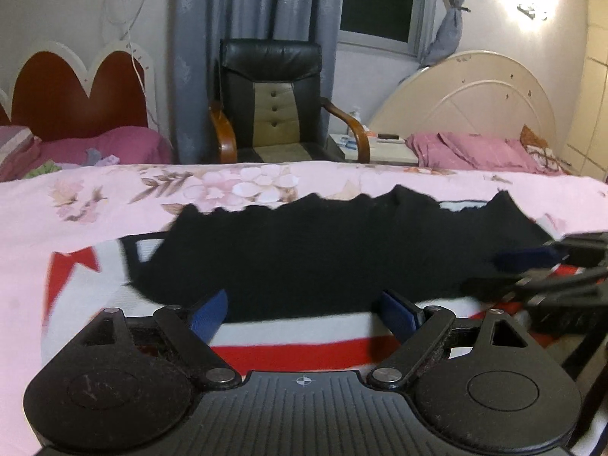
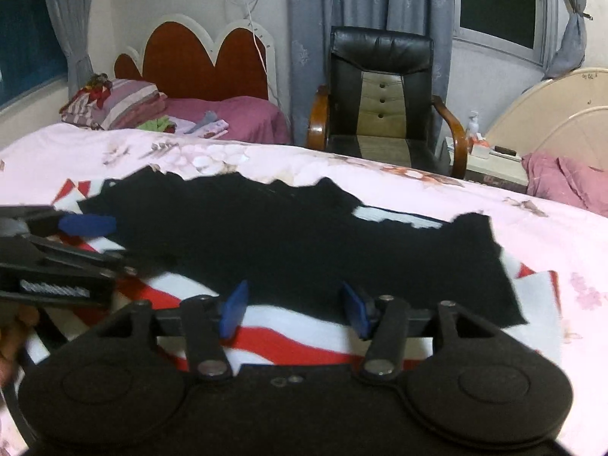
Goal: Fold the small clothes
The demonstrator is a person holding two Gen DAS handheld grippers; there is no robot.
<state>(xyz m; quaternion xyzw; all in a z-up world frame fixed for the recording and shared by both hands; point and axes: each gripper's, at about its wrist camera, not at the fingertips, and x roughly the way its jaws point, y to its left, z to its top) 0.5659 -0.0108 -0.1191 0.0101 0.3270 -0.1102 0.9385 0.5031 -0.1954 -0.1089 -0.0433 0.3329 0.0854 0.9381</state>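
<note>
so your black garment (image 1: 323, 254) lies folded flat on the red-and-white striped cloth (image 1: 296, 349), its near hem just ahead of both grippers. left gripper (image 1: 304, 311) and right gripper (image 2: 296, 307) hang released, holding nothing. another fold looks left; pink sheet (image 1: 95, 209) beyond the garment gives room.
</note>
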